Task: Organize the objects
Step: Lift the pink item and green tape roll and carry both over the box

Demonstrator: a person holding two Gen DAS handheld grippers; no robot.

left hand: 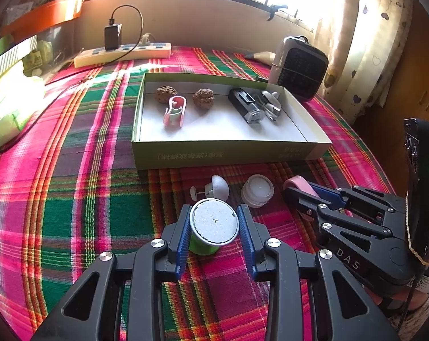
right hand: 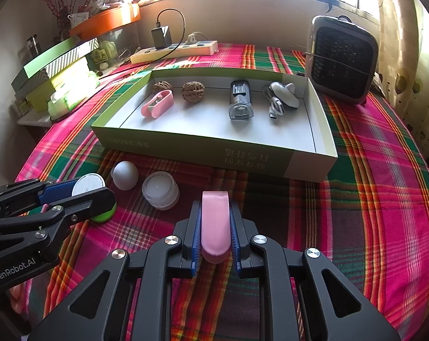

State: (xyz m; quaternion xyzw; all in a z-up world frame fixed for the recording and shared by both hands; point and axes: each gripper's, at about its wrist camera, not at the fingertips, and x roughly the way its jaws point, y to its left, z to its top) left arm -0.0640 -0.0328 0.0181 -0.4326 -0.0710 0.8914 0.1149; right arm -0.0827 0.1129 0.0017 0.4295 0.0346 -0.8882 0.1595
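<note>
Left wrist view is showing the left gripper pinching a green spool on the plaid cloth before the open box, while the right gripper beside it is squeezing a pink case.

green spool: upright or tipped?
Upright: the green spool stands on the cloth, its flat white end facing up, between the left gripper pads.

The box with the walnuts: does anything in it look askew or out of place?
Nothing looks damaged or spilled. Only the pink clip lies at a slant in the box, close against one walnut; the other things lie apart from each other.
</note>
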